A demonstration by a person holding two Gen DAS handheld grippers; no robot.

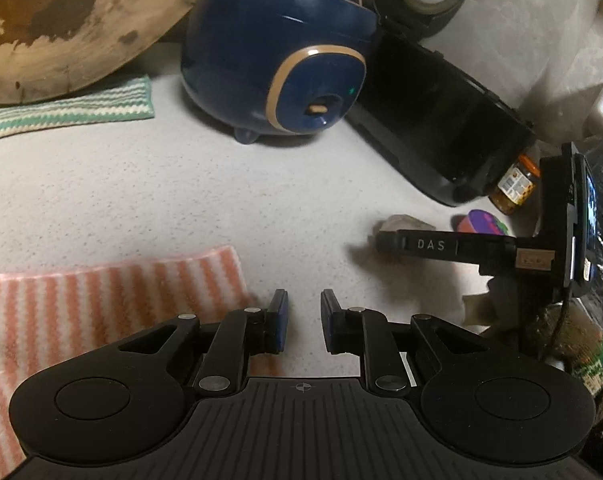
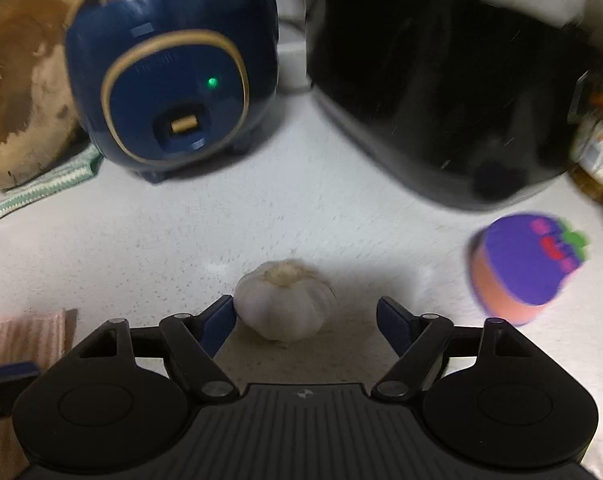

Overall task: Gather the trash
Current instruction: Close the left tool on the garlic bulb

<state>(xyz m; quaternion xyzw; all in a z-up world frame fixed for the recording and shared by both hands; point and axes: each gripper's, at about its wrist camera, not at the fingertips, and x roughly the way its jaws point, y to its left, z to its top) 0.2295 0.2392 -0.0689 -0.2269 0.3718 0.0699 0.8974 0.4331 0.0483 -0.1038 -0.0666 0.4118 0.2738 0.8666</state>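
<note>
The garlic bulb (image 2: 285, 300) lies on the white speckled bench (image 2: 261, 220), directly between the blue pads of the right hand-held gripper (image 2: 306, 322), in front of the dark blue rice cooker (image 2: 173, 80) and the black appliance (image 2: 441, 92). The jaws of this gripper stand fairly wide; the left pad is just beside the bulb, perhaps touching its skin, while the right pad is clearly apart from it, so nothing is clamped yet. I judge that the bulb is light and rather firm, but its papery skin is dry and slippery and can flake off, and hard pressure could split the cloves. The best place to hold it seems to be across the widest part of the belly, with one pad on each side. The bulb is almost round, so it has no real long axis; its short axis runs from the root to the dry stem tuft, and this tuft points up and slightly away from the camera. The left hand-held gripper (image 1: 304, 320) hovers over the bench beside a pink striped cloth (image 1: 101, 300), with its jaws narrow and nothing between them. To the right, near the bulb, stands a purple and pink sponge (image 2: 525, 264), well apart from the pads.
</note>
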